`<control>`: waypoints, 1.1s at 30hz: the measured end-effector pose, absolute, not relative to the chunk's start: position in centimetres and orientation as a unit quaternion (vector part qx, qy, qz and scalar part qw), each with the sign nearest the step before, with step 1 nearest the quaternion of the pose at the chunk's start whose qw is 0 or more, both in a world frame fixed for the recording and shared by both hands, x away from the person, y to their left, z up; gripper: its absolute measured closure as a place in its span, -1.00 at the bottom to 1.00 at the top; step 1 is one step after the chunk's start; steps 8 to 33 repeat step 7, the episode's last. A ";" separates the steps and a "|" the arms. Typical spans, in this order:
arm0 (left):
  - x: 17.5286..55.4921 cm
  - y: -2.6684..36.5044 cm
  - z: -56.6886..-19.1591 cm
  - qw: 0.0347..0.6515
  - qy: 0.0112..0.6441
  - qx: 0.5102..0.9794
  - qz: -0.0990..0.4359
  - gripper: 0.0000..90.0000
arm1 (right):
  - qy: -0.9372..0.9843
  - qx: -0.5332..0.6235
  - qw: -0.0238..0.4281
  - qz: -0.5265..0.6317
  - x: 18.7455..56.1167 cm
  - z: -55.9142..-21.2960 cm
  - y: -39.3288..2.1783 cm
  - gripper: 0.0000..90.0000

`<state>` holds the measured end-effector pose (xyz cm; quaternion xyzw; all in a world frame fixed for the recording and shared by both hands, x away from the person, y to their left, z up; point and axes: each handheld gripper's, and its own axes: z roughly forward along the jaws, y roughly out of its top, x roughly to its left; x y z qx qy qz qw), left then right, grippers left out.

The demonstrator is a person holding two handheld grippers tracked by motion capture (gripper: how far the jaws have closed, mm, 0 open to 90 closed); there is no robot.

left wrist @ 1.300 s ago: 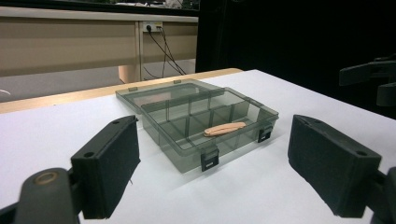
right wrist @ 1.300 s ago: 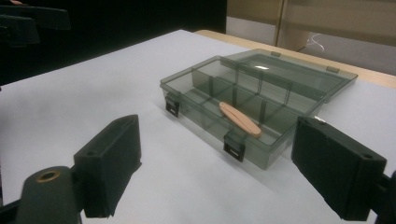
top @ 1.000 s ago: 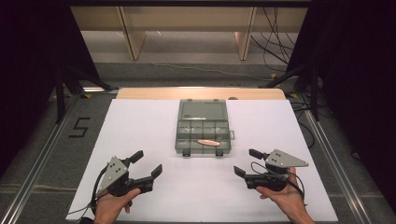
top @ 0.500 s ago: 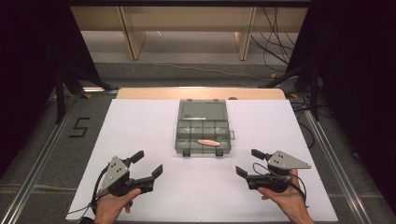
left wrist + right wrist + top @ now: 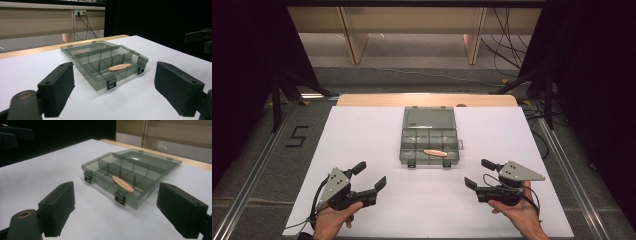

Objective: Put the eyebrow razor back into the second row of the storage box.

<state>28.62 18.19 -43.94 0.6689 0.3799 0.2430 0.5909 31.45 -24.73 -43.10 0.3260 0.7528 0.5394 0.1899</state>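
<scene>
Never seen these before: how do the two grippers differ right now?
The left gripper sits nearer the table's front edge, pointing up and right; the right gripper sits farther in, pointing up and left. The left's grey plate tilts steeply; the right's lies flatter. Both are open, empty and aimed toward the box.

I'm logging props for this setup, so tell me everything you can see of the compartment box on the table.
The compartment box is smoky grey see-through plastic, lying open on the white table midway between the two sides. Its lid is folded flat back, away from the person. Dividers split the base into several compartments. Two dark latches hang from the front wall. A flat, tan, oval stick lies across the front compartments, seemingly resting on the dividers. Neither gripper touches the box.
</scene>
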 end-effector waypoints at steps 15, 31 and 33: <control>28.6 18.2 -43.9 0.591 0.380 0.669 0.243 -0.65 | 0.747 0.329 0.197 0.543 31.5 -43.2 -24.8 -0.64; 28.6 18.2 -43.9 0.591 0.380 0.669 0.243 -0.65 | 0.747 0.329 0.197 0.543 31.5 -43.2 -24.8 -0.64; 28.6 18.2 -43.9 0.591 0.380 0.669 0.243 -0.65 | 0.747 0.329 0.197 0.543 31.5 -43.2 -24.8 -0.64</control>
